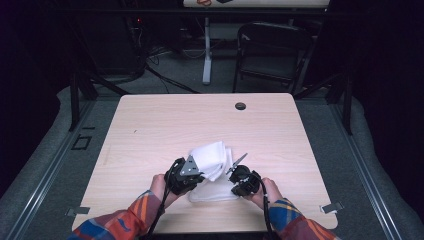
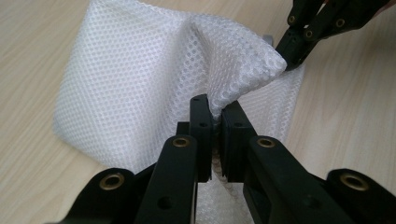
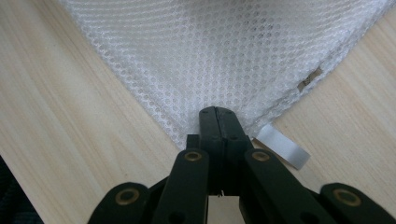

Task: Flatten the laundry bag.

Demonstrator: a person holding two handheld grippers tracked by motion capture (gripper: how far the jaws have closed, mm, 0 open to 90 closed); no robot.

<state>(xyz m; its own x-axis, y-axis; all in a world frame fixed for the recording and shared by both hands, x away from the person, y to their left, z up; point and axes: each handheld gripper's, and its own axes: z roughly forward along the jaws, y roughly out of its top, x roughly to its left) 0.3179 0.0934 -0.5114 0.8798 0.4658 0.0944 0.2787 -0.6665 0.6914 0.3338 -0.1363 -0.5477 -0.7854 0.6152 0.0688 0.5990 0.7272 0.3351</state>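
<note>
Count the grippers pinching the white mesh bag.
2: the left gripper clamps a raised fold of the mesh bag; the right gripper clamps its corner, beside a small white tag.

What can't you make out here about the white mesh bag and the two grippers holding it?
- Mesh bag, high view: near edge hidden under the left gripper and right gripper.
- Label tab, right gripper view: any print too small to read.
- Bag's contents: folds hide them in the left gripper view.

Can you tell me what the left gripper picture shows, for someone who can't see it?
The left gripper pinches a raised fold of a white mesh bag lying on a light wooden table. The right gripper grips the same fold at upper right.
</note>
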